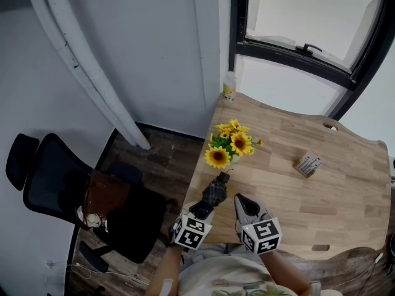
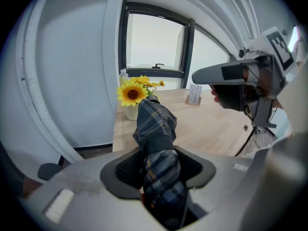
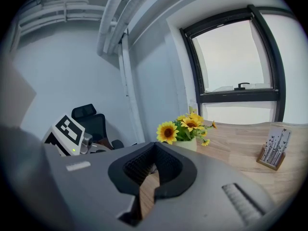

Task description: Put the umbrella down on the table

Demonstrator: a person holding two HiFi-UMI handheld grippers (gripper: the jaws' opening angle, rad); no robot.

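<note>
A folded umbrella (image 1: 215, 192) in dark plaid cloth sticks out forward from my left gripper (image 1: 203, 209), which is shut on its rear part. It hangs over the wooden table (image 1: 345, 184) near the front left corner, its tip pointing toward the sunflowers (image 1: 230, 144). Whether it touches the tabletop I cannot tell. In the left gripper view the umbrella (image 2: 155, 129) fills the gap of the left gripper (image 2: 159, 170), both pads against the cloth. My right gripper (image 1: 238, 198) sits just right of it, shut and holding nothing; in its own view the right gripper (image 3: 154, 148) shows only table wood behind the pads.
The sunflowers stand in a pale vase (image 3: 187, 143) straight ahead of the umbrella. A small card holder (image 1: 307, 164) sits mid-table and a bottle (image 1: 229, 86) at the far corner by the window. A black office chair (image 1: 55, 177) stands on the floor to the left.
</note>
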